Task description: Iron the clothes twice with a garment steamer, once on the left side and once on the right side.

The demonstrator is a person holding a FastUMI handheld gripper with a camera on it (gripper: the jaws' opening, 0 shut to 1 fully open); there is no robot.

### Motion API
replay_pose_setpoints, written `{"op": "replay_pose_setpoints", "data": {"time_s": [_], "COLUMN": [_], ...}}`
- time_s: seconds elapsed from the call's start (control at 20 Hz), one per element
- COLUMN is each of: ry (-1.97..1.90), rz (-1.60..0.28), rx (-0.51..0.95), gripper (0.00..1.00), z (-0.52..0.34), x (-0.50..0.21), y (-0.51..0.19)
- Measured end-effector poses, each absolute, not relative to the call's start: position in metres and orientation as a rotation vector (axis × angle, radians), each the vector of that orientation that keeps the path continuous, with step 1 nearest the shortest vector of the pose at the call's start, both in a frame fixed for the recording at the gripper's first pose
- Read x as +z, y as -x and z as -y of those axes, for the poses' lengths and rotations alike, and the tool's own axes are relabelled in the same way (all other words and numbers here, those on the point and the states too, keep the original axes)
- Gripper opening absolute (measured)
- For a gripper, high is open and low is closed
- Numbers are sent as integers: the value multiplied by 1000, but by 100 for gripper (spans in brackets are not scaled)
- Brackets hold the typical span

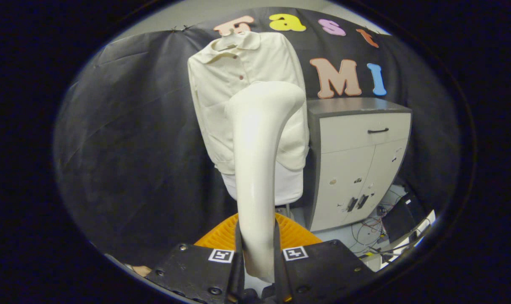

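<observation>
- Garment steamer (257,169): its handle is clamped between both fingers of the gripper (257,261), and it rises upright just ahead of them.
- Its head sits before the shirt (221,84), right of the placket; contact is unclear.
- Progress cannot be judged; neither pass looks finished.
- A cabinet (357,160) stands beside the shirt.

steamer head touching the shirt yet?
Cannot tell. The gripper has its jaws shut on the garment steamer, whose head overlaps the hanging cream shirt, but this view does not show whether they touch.
</observation>
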State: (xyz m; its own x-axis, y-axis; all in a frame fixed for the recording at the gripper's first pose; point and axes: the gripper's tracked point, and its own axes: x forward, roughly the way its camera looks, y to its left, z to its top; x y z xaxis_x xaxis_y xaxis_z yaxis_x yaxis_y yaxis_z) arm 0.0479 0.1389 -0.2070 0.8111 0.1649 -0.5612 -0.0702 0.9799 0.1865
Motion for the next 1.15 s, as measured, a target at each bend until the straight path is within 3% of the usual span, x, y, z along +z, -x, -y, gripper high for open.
{"op": "replay_pose_setpoints", "data": {"time_s": [0.35, 1.15], "ry": [-136, -135], "rz": [-516, -387], "rx": [203, 137], "gripper": [28, 28], "z": [-157, -5], "x": [-145, -75], "y": [-3, 85]}}
